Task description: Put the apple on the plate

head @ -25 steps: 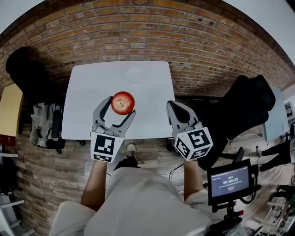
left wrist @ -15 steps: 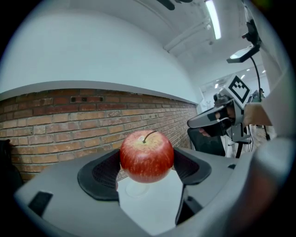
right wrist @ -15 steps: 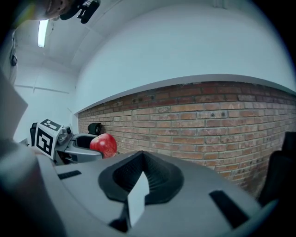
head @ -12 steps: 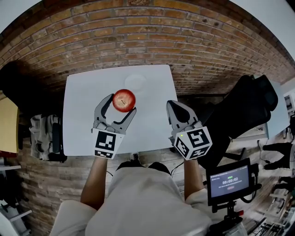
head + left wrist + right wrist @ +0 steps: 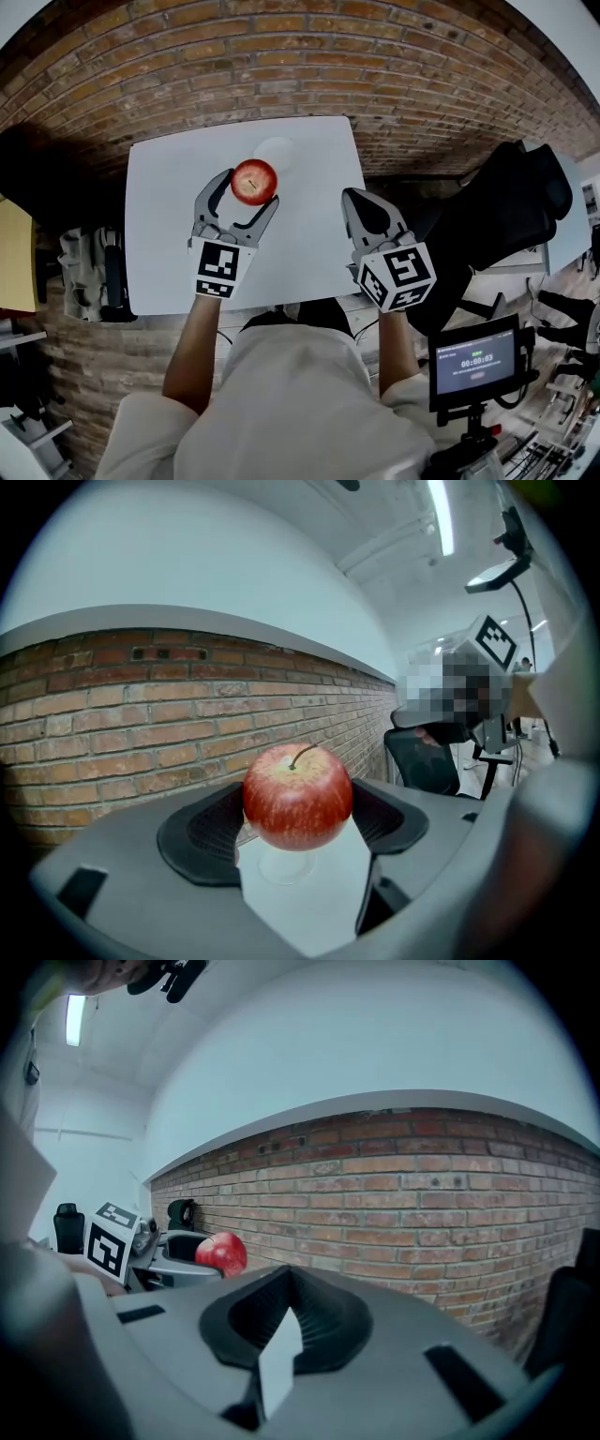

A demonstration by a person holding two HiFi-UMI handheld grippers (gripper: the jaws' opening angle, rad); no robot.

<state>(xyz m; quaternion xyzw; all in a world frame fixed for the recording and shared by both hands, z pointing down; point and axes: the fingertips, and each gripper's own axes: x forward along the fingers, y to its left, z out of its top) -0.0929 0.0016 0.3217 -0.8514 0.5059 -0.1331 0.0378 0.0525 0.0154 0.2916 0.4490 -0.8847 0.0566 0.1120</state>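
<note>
A red apple (image 5: 254,181) with a short stem is held above the white table (image 5: 169,234) by my left gripper (image 5: 242,195), shut on the apple. In the left gripper view the apple (image 5: 297,797) fills the gap between the dark pads (image 5: 202,832). A clear plate (image 5: 277,152) lies on the table just beyond the apple; it shows faintly below the fruit as a plate (image 5: 291,862). My right gripper (image 5: 361,212) hovers at the table's right edge, jaws together, empty. From the right gripper view the apple (image 5: 222,1252) appears at the left.
A brick wall (image 5: 281,66) stands behind the table. A black office chair (image 5: 497,225) is to the right, and a small monitor (image 5: 478,361) on a stand at lower right. Dark bags (image 5: 89,272) sit left of the table.
My left gripper has carried the apple forward toward the plate. The right gripper has shifted slightly forward too.
</note>
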